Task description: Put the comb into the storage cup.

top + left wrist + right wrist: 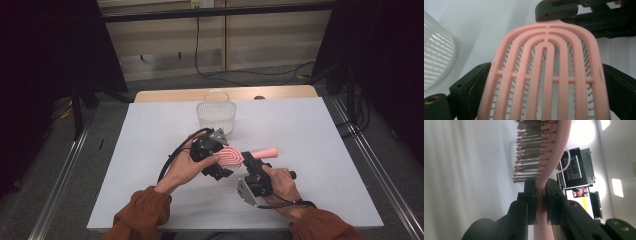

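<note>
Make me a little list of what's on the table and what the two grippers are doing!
held thing: pink plastic hairbrush with slotted back
left gripper: shut on the brush head's two edges
right gripper: shut on the brush neck
other thing: white slotted plastic basket with handle, beyond the brush, apart from it
surface: white table

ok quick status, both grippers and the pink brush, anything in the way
Left gripper shut on pink brush head, right gripper shut on its neck. Brush held above table. White basket beyond, apart. Nothing in the way.

One pink hairbrush (235,156), one white basket (216,114), two grippers.
</note>
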Demonstrator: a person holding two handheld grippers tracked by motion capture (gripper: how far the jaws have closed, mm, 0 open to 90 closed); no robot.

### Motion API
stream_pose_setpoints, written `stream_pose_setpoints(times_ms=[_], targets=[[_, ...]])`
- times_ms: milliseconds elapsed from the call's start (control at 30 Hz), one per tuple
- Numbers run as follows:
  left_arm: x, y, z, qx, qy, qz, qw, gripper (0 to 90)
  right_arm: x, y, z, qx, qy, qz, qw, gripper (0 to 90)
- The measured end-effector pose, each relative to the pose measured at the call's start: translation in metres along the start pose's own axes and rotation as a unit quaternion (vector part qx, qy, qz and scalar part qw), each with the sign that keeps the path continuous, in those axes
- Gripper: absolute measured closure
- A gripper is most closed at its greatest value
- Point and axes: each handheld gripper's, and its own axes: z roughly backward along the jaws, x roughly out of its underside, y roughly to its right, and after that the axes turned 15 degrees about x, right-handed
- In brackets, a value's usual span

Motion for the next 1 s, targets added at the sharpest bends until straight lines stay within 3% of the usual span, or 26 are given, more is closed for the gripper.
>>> stream_pose_setpoints(times_ms=[233,533,733,867,900,1000], targets=[[0.009,0.002,0.01,-0.009,0.027,-0.015,0.9995,5.3,0.003,0.003,-0.001,0.0,-0.012,-0.008,0.9999,81.6],[0.024,0.001,0.02,-0.028,0.086,-0.026,0.9956,4.5,0.008,0.009,-0.002,-0.003,-0.023,-0.03,0.9993,81.6],[0.03,0.007,0.022,-0.054,0.09,-0.03,0.994,3.9,0.011,0.015,0.001,0.009,-0.025,-0.044,0.9987,81.6],[0.039,0.007,0.027,-0.064,0.122,-0.031,0.99,3.9,0.015,0.015,0.003,0.007,-0.03,-0.044,0.9985,81.5],[0.042,0.008,0.028,-0.07,0.133,-0.026,0.9884,3.3,0.018,0.015,0.004,0.003,-0.039,-0.058,0.9975,81.6],[0.048,0.006,0.03,-0.077,0.15,-0.022,0.9854,2.8,0.019,0.017,0.003,0.001,-0.042,-0.068,0.9968,81.6]])
